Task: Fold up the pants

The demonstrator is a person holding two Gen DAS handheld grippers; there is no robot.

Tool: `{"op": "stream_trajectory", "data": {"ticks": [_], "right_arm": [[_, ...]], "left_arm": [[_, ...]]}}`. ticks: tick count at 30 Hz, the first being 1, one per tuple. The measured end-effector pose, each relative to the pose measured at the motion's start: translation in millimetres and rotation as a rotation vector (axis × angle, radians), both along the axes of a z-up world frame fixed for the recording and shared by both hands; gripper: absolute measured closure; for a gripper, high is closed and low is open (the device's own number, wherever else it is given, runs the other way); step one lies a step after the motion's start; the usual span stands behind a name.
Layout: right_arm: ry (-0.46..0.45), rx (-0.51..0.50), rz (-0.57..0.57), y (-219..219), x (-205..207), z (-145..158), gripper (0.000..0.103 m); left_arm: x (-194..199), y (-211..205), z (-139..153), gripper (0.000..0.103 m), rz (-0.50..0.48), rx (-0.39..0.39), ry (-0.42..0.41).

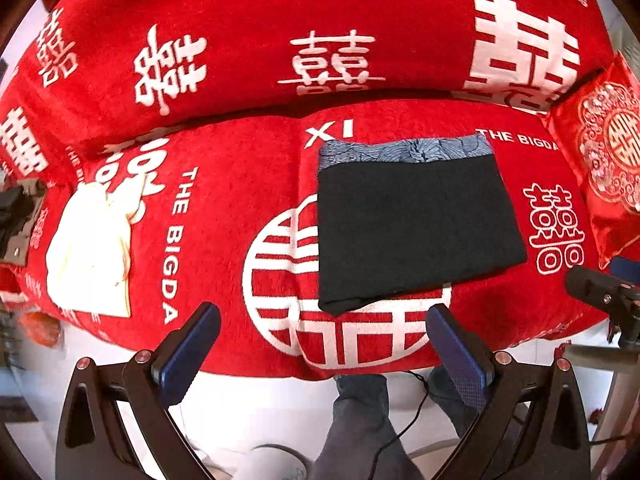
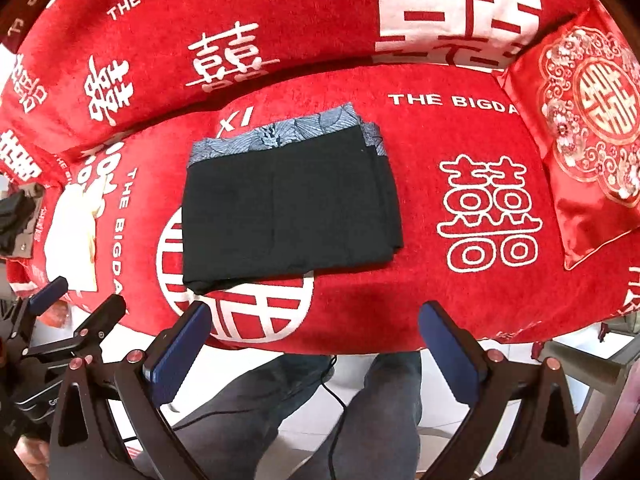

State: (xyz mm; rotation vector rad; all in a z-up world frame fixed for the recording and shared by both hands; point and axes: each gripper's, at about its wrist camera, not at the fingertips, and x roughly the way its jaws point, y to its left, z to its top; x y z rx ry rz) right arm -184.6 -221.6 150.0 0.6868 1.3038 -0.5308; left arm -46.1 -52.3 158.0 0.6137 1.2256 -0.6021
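Note:
The black pants [image 1: 412, 224] lie folded into a flat rectangle on the red sofa seat [image 1: 224, 208], their grey patterned waistband [image 1: 404, 152] toward the backrest. In the right wrist view the same pants [image 2: 288, 208] sit left of centre, waistband [image 2: 276, 134] at the far edge. My left gripper [image 1: 322, 352] hangs above the seat's front edge, open, nothing between its blue pads. My right gripper [image 2: 314, 346] is also wide open and empty, above the front edge just right of the pants. Each gripper shows at the edge of the other's view.
A cream garment [image 1: 90, 248] lies on the seat's left part. A red embroidered cushion [image 2: 584, 120] leans at the right end. The sofa cover carries white characters. A person's legs [image 2: 376, 412] and a black cable stand on the white floor in front.

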Motion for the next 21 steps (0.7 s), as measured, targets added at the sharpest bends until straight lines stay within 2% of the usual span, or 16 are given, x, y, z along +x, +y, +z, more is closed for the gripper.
{"op": "stream_trajectory", "data": {"ticks": [6,21], "right_arm": [[0.05,-0.042,0.054,-4.4,-1.3,19.6,0.0],[0.087,-0.033,0.064,-12.1,3.5,15.8,0.0]], "left_arm": [[-16.3,-7.1,10.6,0.0,0.001,0.029,-0.017],[-19.4,-17.2,14.1,0.0,0.026,0.048,0.017]]}}
